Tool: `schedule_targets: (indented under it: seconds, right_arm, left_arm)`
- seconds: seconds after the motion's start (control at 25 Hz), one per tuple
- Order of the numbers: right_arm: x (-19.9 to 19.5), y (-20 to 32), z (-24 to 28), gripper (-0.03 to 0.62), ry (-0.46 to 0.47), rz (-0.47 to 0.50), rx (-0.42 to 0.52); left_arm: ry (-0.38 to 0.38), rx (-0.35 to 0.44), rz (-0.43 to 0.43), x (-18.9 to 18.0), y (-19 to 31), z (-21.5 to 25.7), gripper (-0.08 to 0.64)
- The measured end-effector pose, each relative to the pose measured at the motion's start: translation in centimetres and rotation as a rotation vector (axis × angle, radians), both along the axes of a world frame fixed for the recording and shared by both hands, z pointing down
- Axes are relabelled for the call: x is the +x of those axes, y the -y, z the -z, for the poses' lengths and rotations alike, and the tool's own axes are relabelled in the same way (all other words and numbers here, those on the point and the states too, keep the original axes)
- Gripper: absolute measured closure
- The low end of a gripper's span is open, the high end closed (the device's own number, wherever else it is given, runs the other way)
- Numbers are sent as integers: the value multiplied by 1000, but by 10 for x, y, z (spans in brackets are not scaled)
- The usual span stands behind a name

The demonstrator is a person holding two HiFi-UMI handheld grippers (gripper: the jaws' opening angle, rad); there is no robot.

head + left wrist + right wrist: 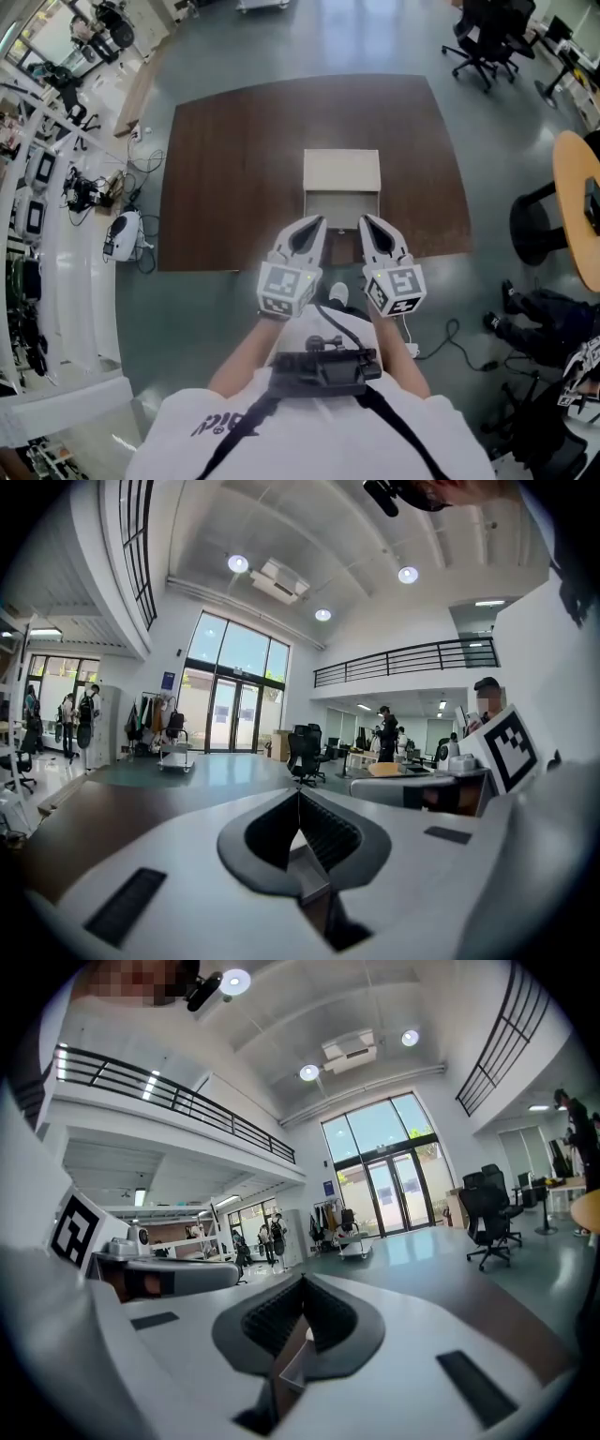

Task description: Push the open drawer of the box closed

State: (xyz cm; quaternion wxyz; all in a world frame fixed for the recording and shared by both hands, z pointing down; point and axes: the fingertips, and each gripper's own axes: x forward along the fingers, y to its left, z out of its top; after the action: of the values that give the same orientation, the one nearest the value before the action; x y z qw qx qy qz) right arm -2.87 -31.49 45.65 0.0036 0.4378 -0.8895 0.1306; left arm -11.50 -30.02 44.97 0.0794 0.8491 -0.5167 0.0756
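Observation:
A beige box (pixel 341 169) sits on the dark brown table (pixel 234 169), and its drawer (pixel 341 204) is pulled out toward me. Both grippers hover side by side at the table's near edge, pointing at the drawer front. My left gripper (pixel 315 223) is at the drawer's left corner, with its jaws meeting at the tips and nothing held. My right gripper (pixel 365 220) is at the drawer's right corner, also shut and empty. In the left gripper view the left gripper (pixel 298 795) shows its jaws closed, and in the right gripper view the right gripper (pixel 302 1281) does too.
A round wooden table (pixel 579 202) and black office chairs (pixel 487 42) stand to the right. Cables and equipment (pixel 112 202) lie on the floor left of the table. A white shelf unit (pixel 56 309) lines the left side.

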Motion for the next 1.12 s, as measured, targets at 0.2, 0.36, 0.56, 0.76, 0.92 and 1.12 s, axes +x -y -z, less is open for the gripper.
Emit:
schedule_targets:
  seconds: [0.2,0.36,0.56,0.76,0.92,1.12]
  right_arm:
    - [-27,9,-11,589,38,69,35]
    - [-12,11,-37,589,8,66,-20]
    - [-9,5,-86,589,-2,60,-139]
    - [-10,-10,-146,589,37,85,-286]
    - [-11,-13,-184,588,57,73,-380]
    - [-12,-14,-236,506,58,57,-531]
  left_arm:
    - [-7,-32,5,-31,25,-15,549]
    - [-33,-82,-28,-12,41,-42,549]
    - [-26,-127,-83,5,48,-69,549]
    - [-20,-187,-91,2,57,-103,549]
    - [-6,-215,-100,-4,66,-117,549]
    - [-4,-247,-117,0,72,-134,549]
